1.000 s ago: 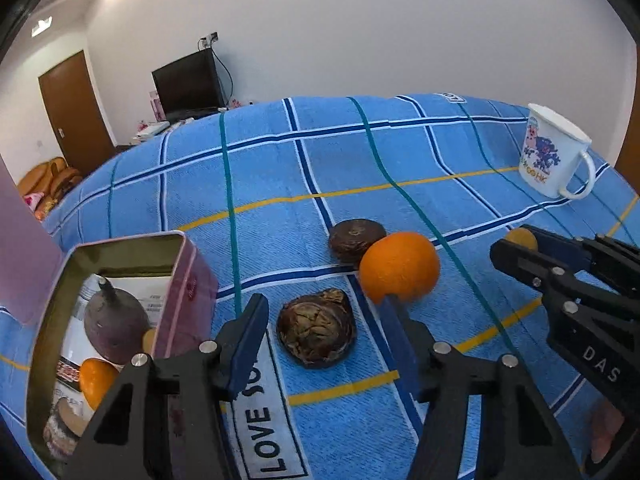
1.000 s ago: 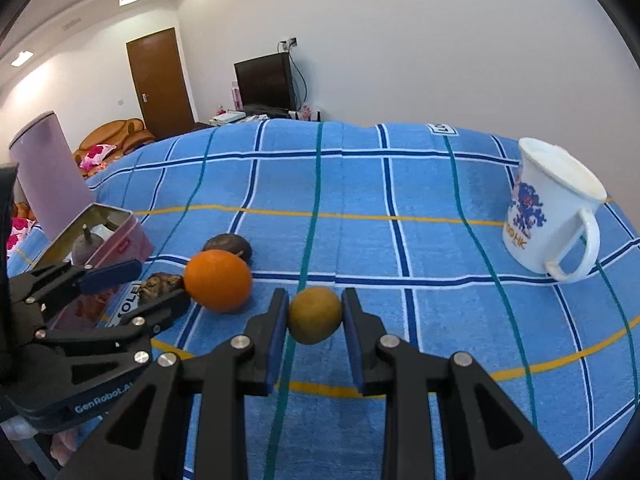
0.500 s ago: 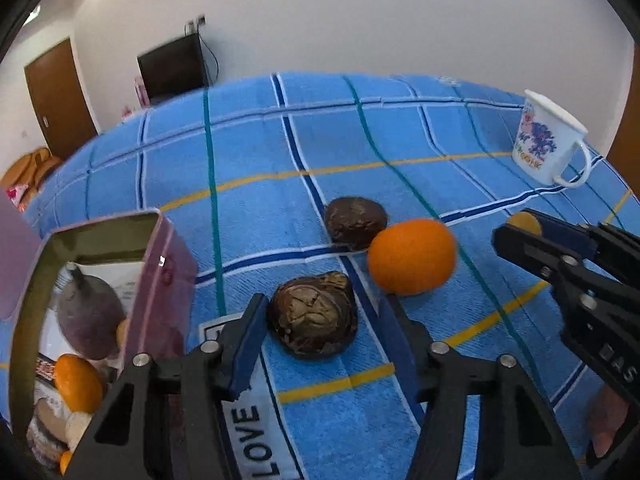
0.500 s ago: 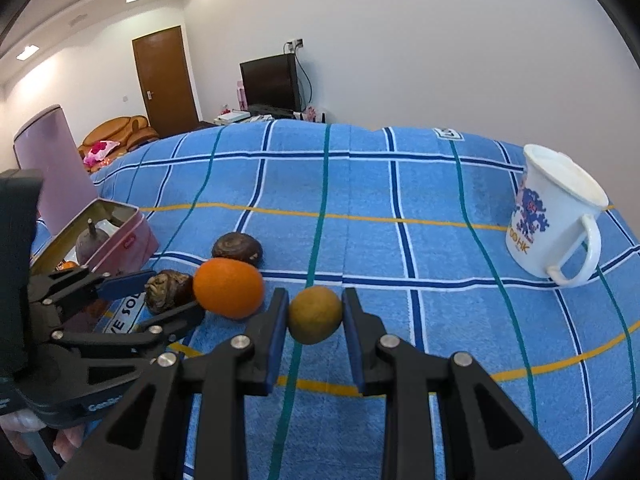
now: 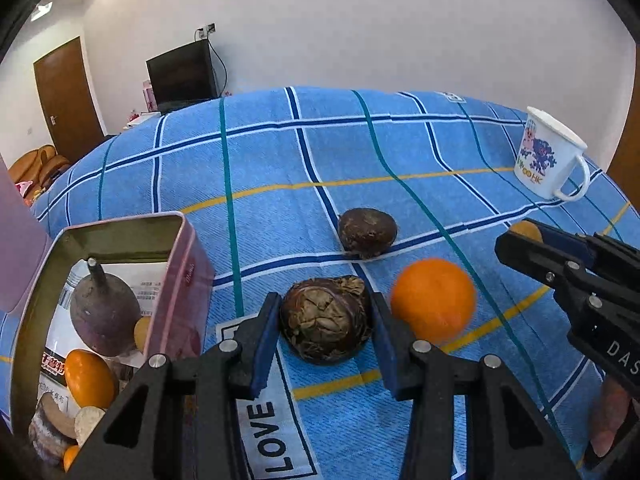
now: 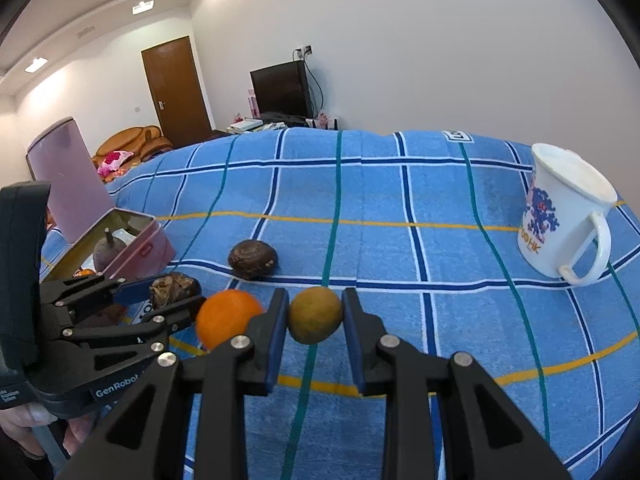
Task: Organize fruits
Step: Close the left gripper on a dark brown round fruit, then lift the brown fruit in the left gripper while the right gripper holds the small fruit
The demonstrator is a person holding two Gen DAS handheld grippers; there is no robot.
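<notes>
A brown wrinkled fruit [image 5: 324, 332] lies on the blue checked cloth between the blue pads of my left gripper [image 5: 324, 305]. Its jaws are closing and the pads touch the fruit's sides. Just right of that gripper's right finger sits an orange [image 5: 434, 298], slightly blurred. A dark round fruit [image 5: 367, 232] rests farther back. My right gripper [image 6: 315, 304] is shut on a small yellow-green fruit [image 6: 316, 314], just above the cloth. In the right wrist view the left gripper [image 6: 176, 292] is at the left, beside the orange [image 6: 228, 318].
An open pink tin [image 5: 188, 264] with several fruits inside stands at the left, its lid [image 6: 68, 176] upright behind it. A white printed mug [image 6: 560, 220] stands at the right on the cloth. A person's fingers [image 6: 36, 416] hold the left gripper.
The left jaws have narrowed from well apart to touching the wrinkled fruit. The right gripper keeps its hold on the yellow-green fruit and has stayed in place.
</notes>
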